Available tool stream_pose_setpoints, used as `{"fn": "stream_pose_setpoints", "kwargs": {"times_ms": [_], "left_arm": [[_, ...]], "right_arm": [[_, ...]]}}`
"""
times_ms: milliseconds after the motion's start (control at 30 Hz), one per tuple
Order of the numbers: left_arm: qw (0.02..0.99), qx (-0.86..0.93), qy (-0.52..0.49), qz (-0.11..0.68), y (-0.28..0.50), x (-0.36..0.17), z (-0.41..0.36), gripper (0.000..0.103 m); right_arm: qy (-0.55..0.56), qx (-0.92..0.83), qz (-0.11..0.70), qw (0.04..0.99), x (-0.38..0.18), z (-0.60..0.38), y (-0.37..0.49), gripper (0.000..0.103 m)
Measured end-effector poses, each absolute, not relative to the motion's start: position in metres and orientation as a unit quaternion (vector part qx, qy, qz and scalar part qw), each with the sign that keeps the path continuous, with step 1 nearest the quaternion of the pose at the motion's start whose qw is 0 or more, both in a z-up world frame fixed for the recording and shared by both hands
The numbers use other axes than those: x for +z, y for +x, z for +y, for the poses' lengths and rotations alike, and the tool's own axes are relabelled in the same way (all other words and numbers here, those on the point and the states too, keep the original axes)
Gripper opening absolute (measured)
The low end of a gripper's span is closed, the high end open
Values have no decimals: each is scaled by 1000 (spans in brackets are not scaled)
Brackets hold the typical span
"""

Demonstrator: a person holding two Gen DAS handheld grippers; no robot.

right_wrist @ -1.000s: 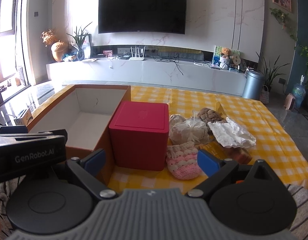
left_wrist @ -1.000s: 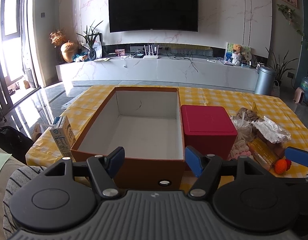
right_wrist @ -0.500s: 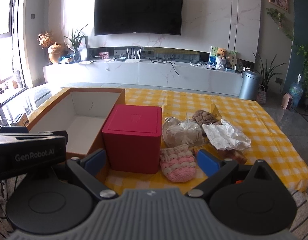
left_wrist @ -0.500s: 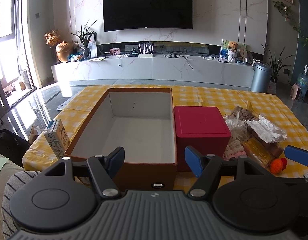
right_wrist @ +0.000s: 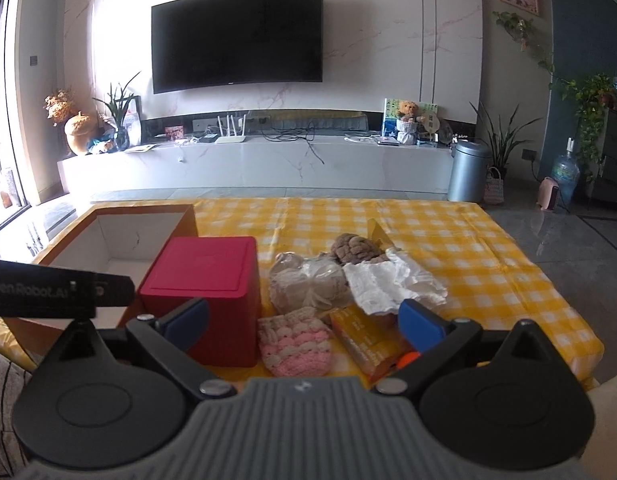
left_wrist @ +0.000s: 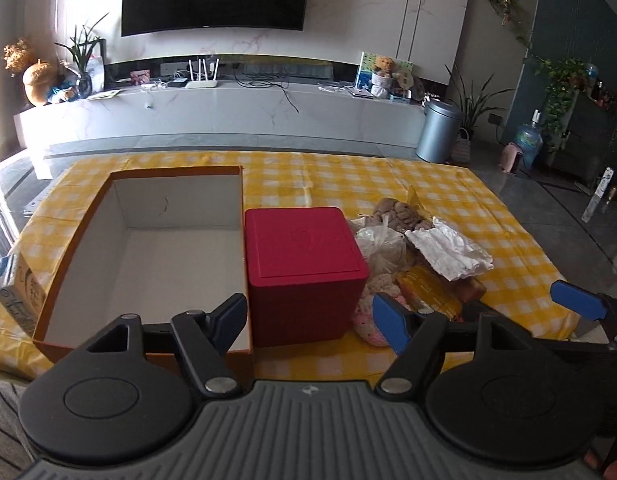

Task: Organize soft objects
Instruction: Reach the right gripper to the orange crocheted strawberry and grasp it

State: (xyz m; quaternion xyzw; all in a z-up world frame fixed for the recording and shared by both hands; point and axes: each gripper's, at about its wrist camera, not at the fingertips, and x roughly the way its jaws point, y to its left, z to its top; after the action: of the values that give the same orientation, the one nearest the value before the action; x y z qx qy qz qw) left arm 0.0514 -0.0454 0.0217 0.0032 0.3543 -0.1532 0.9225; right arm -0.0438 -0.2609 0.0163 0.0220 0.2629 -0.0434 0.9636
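Both tools, left (left_wrist: 308,316) and right (right_wrist: 304,318), gape empty; pink knit pouch (right_wrist: 294,342) looks light, squashy: pinch mid-body.

yellow checked table (left_wrist: 388,176) carries orange box (left_wrist: 148,240), red cube (left_wrist: 304,272), soft-item pile (right_wrist: 348,284).

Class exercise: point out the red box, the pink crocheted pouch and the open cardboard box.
red box (right_wrist: 200,268), right wrist view, on its lid.
pink crocheted pouch (right_wrist: 294,346), right wrist view, on its knitted front.
open cardboard box (left_wrist: 160,264), left wrist view, on its white floor.
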Motion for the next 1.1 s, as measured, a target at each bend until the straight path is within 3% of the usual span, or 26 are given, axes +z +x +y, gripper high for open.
{"fn": "stream_pose_setpoints", "kwargs": {"times_ms": [300,667,800,1000,1100], "left_arm": [[884,-233,19,404,84,-2,-82,85],[830,-266,-4,491,104,-48,-110,86],[824,-245,-2,511,111,-54,-105,86],[822,-217,13,526,118,-59,-100,86],[821,-214,12,528,118,-59,-101,86]], "right_arm": [[77,-114,326,935,15,-376,-5,101],[25,-20,521,853,-55,-401,92,100],[7,-18,573,819,-82,-398,115,88],[-42,-14,588,807,-96,-391,133,88],[-70,-21,593,802,-101,-388,137,78]]}}
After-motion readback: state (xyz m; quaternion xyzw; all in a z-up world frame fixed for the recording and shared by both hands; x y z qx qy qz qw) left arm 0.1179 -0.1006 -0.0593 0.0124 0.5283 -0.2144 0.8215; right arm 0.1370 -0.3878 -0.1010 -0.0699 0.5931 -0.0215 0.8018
